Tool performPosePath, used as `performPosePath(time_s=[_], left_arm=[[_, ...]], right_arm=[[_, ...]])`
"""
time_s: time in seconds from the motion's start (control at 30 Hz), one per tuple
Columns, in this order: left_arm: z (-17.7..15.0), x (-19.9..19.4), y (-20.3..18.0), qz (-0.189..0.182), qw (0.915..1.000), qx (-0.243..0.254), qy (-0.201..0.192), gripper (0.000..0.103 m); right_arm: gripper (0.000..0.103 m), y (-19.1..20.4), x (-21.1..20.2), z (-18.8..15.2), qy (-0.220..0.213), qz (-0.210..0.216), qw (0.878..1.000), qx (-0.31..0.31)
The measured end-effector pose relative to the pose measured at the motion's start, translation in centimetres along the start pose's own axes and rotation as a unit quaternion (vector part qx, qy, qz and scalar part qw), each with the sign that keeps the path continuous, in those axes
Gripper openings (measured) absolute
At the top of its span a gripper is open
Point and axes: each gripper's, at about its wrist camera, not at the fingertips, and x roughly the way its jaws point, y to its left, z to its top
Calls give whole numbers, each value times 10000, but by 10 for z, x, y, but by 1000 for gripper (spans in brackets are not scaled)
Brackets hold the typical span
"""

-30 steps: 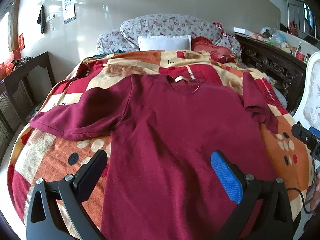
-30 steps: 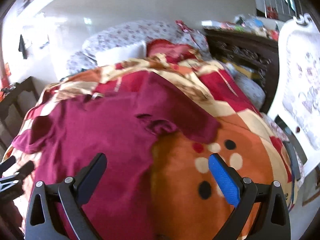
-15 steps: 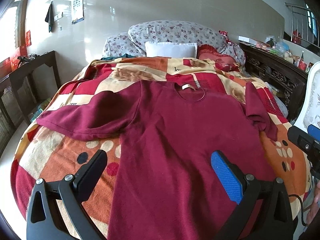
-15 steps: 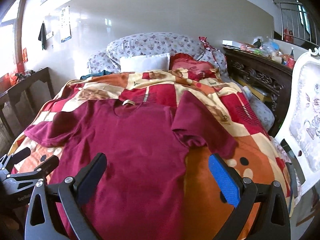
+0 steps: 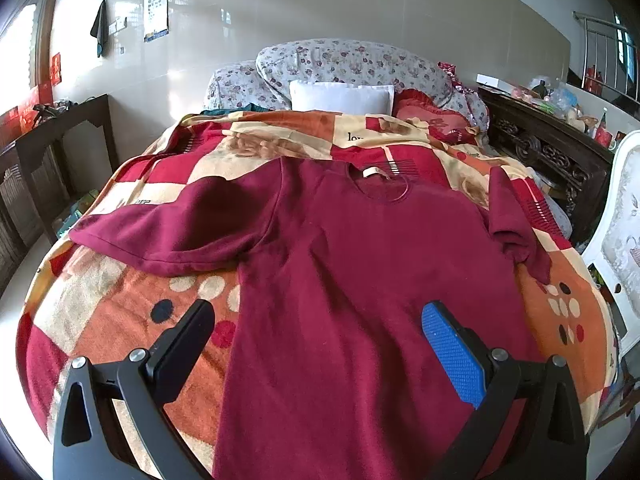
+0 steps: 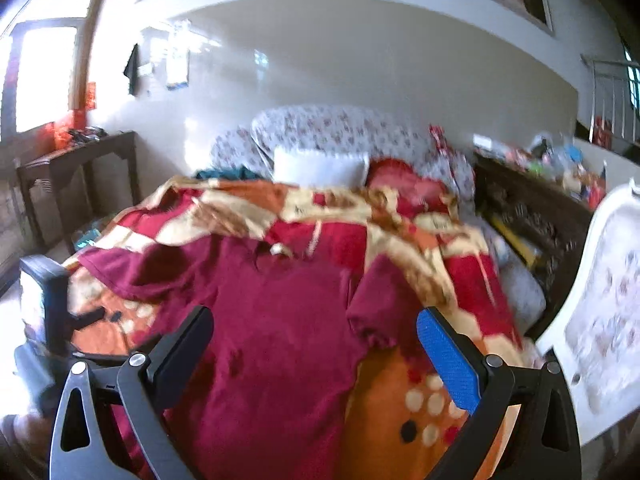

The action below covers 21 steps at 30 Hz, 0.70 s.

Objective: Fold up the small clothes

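Jaws spread on both grippers, maroon shirt (image 5: 360, 272) flat

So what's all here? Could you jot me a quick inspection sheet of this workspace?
Surface: a bed under a patchwork blanket in red, orange and cream.
Job's things: one maroon T-shirt spread flat, neck label towards the pillows, nothing folded yet; its right sleeve is bunched.
Clutter: white pillow, red cushion and floral bedding at the head.
Grippers: left gripper and right gripper both open, fingers holding nothing, above the shirt's lower part.
Cables: nothing seen.
Surroundings: dark carved cabinet with items on top, white chair, dark side table, eye chart on the wall.
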Motion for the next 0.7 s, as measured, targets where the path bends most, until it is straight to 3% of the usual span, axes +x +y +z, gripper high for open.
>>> performPosePath(time_s=[0.17,0.3,0.53,0.7], left_arm=[[-2,2,-4,-26,10000,85,38,103],[-2,0,-5,-26,10000,77,23,103],[-1,0,-2,105,9999,94,35,103],[1,3,8,249,9997,27,6,103]], right_arm=[[103,0,-38,23,-342,588,9975,192],[103,12,-38,22,-278,1041,9936,327],[103,38,40,-18,423,491,9973,334],[103,31,79,-35,758,492,9939,627]])
